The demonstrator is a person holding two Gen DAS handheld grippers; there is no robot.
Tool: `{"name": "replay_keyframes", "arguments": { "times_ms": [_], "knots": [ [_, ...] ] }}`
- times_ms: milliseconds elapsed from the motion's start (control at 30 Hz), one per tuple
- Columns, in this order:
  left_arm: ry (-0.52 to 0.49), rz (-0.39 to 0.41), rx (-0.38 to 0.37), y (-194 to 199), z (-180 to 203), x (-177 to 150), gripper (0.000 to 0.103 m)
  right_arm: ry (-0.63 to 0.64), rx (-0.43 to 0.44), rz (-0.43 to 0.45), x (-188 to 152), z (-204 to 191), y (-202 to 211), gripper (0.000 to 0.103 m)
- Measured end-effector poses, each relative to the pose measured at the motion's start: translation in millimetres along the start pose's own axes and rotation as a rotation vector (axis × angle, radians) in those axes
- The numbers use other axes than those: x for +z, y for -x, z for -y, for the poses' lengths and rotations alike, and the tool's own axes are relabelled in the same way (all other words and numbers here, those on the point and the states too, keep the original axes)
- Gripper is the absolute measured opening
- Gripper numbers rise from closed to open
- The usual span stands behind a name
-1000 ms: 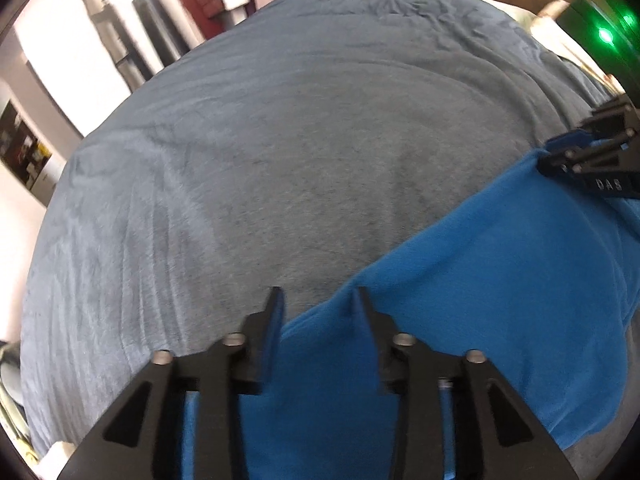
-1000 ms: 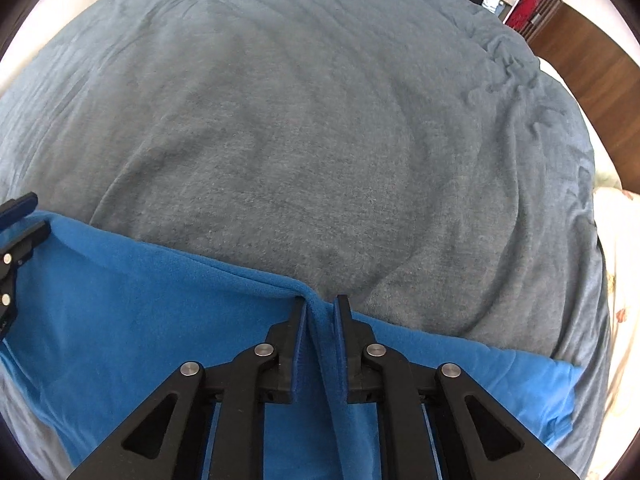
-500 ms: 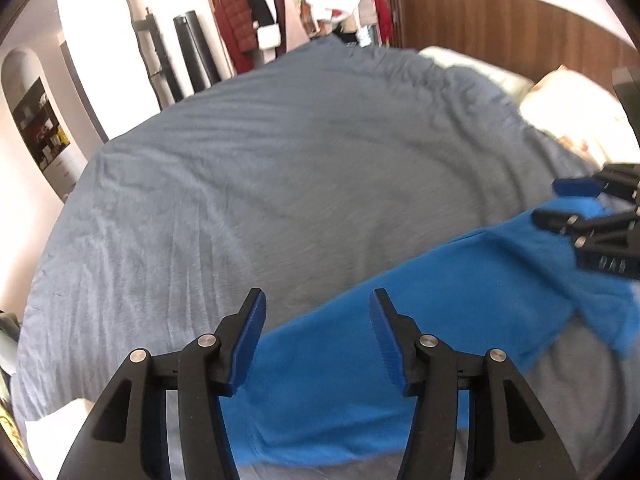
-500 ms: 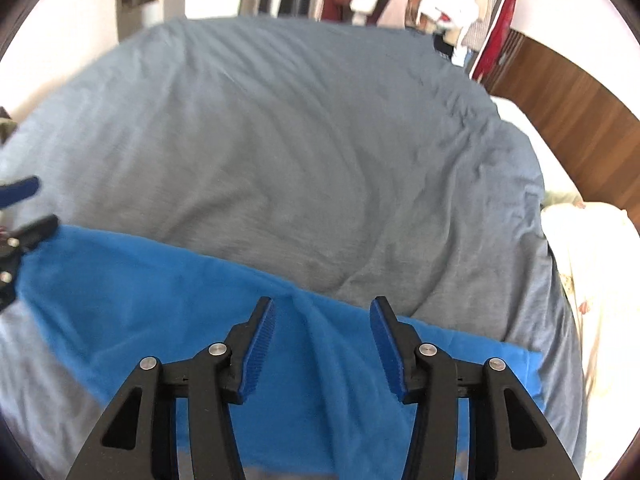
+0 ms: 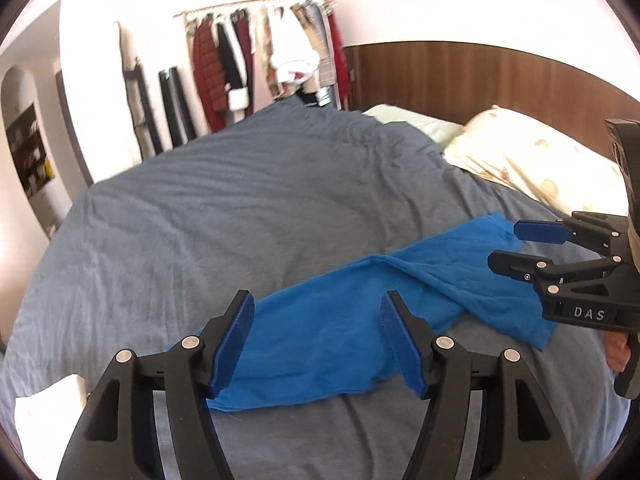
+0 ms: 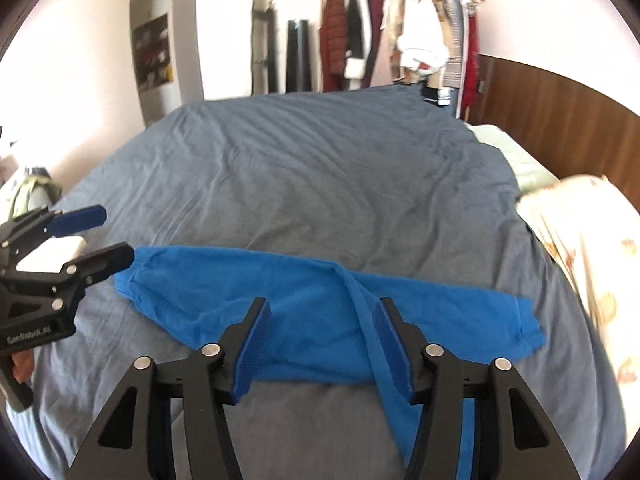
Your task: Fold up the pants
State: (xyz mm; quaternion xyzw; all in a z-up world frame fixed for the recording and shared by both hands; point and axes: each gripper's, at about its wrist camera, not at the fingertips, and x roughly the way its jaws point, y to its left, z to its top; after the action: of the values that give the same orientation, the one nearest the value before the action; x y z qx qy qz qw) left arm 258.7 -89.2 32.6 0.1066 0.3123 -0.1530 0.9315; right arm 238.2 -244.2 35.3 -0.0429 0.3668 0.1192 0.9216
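Bright blue pants [image 5: 344, 332] lie in a long folded strip across the near part of a grey bed [image 5: 240, 208]; they also show in the right wrist view [image 6: 304, 312], with one fold ridge running toward the camera. My left gripper [image 5: 318, 340] is open and empty, raised above the pants' left half. My right gripper [image 6: 322, 344] is open and empty above the middle of the pants. Each gripper shows in the other's view, the right one [image 5: 516, 246] over the right end, the left one [image 6: 104, 236] by the left end.
A grey duvet [image 6: 320, 184] covers the bed. Patterned pillows [image 5: 528, 160] lie at the right by a dark wooden headboard [image 5: 480, 80]. A clothes rack [image 5: 272, 64] stands behind the bed. A white object [image 5: 48, 404] lies at the bed's near left corner.
Both grippers let go of the pants, opened wide, and pulled back and up. The pants now lie flat on the bed and more of the room is in view.
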Motion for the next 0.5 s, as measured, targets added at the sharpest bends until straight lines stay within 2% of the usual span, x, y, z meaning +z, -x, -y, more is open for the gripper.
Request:
{"name": "replay_keyframes", "arguments": {
  "times_ms": [100, 300, 400, 500],
  "knots": [
    [-0.024, 0.022, -0.024, 1, 21, -5, 0.066, -0.023, -0.021, 0.029, -20, 12, 12, 0.055],
    [-0.044, 0.030, -0.131, -12, 46, -8, 0.066, -0.078, -0.071, 0.054, -46, 36, 18, 0.055],
    [-0.084, 0.013, -0.142, -14, 58, -1, 0.066, -0.116, -0.113, 0.033, -55, 48, 22, 0.055],
    [-0.133, -0.022, -0.170, -13, 71, 9, 0.066, -0.163, -0.162, -0.023, -63, 62, 30, 0.055]
  ]
}}
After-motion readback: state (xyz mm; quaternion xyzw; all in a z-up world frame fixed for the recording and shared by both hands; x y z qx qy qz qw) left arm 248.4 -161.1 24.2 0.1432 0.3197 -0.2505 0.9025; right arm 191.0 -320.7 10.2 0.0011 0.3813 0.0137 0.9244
